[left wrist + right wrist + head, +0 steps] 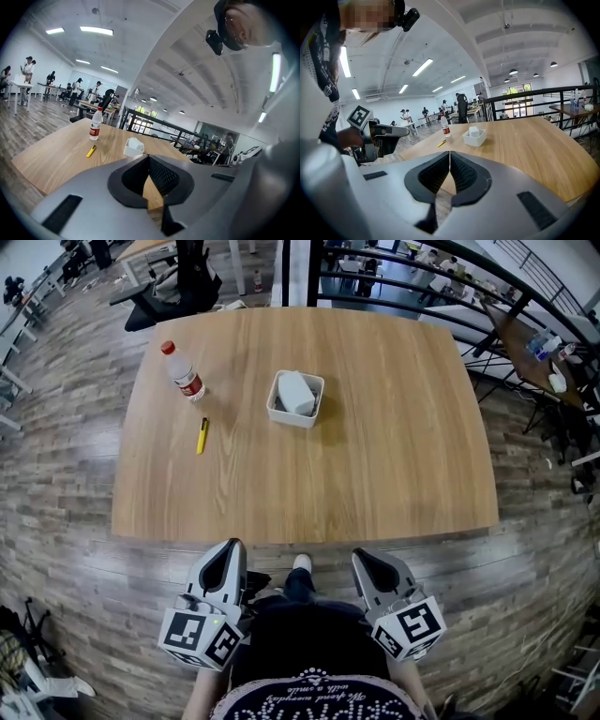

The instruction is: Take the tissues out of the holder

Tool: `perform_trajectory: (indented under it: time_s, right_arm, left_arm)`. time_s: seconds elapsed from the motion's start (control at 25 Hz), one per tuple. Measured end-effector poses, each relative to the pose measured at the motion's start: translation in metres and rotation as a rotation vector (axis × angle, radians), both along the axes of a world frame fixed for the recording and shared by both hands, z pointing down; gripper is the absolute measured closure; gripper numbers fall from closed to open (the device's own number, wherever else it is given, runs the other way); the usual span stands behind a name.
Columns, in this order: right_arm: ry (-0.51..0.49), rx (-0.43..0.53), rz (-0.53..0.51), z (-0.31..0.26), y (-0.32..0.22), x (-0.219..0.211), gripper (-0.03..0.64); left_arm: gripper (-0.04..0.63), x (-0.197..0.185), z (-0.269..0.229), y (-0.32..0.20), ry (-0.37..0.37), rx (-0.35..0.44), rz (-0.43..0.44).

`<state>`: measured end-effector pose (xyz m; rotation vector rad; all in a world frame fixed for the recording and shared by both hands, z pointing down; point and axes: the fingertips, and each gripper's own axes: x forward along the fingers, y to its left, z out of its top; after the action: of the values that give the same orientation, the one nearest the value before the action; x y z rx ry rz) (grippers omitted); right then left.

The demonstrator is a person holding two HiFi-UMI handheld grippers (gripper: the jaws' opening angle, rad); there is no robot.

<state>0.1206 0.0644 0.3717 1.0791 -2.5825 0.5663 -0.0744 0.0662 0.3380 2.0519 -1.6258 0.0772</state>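
Two clenched and empty: left gripper (228,554), right gripper (364,562), short of the bench (403,446). Tissues (297,393) in holder (277,412) well ahead; approach likely not begun.

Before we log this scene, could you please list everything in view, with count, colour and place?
table: one, light wood, centre of the head view
holder: one, white, about mid-table
tissues: one pack, whitish, inside the holder
bottle: one, clear with red cap and label, upright, left of the holder
pen: one, yellow, lying flat, nearer the person than the bottle
railing: one, black, beyond the table's far right side
left gripper: one, grey, jaws together and empty, short of the table's near edge
right gripper: one, grey, jaws together and empty, short of the table's near edge
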Motion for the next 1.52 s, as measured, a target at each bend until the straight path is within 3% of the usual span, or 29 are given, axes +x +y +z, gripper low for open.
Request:
perform_trajectory:
  time_s: [0.76, 1.52]
  right_arm:
    - [0.001, -0.003, 0.007, 0.000, -0.007, 0.004, 0.603]
    - [0.033, -0.049, 0.088, 0.002, -0.016, -0.011, 0.603]
  left_arm:
    - [0.589, 0.007, -0.004, -0.004, -0.012, 0.021, 0.022]
    - [0.590, -0.019, -0.001, -0.030, 0.003, -0.025, 0.078]
